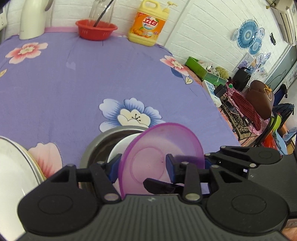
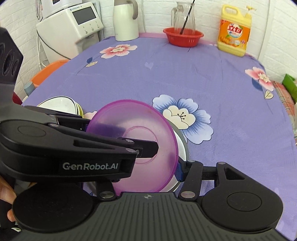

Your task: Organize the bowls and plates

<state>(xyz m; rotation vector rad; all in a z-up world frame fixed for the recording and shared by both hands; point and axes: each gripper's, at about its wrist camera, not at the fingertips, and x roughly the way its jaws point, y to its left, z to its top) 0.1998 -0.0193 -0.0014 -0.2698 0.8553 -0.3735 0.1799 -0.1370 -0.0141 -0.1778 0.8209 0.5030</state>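
A translucent purple plate point(image 1: 161, 150) is held tilted on edge above a steel bowl point(image 1: 100, 146) that holds a white dish point(image 1: 120, 146). My left gripper point(image 1: 143, 166) has its blue-padded fingers on either side of the purple plate; whether it presses it I cannot tell. In the right wrist view the purple plate point(image 2: 141, 133) stands in front of the steel bowl point(image 2: 182, 146). My right gripper point(image 2: 159, 166) straddles the plate's lower edge, with the left gripper's arm crossing in front. A stack of white bowls point(image 2: 59, 104) sits at the left.
The table has a purple flowered cloth point(image 1: 74, 77). At the back stand a red basket point(image 2: 182, 37), a glass jug point(image 2: 183, 16), a yellow detergent bottle point(image 2: 234, 31) and a white kettle point(image 2: 125, 20). A white plate rim point(image 1: 11, 166) lies at the left.
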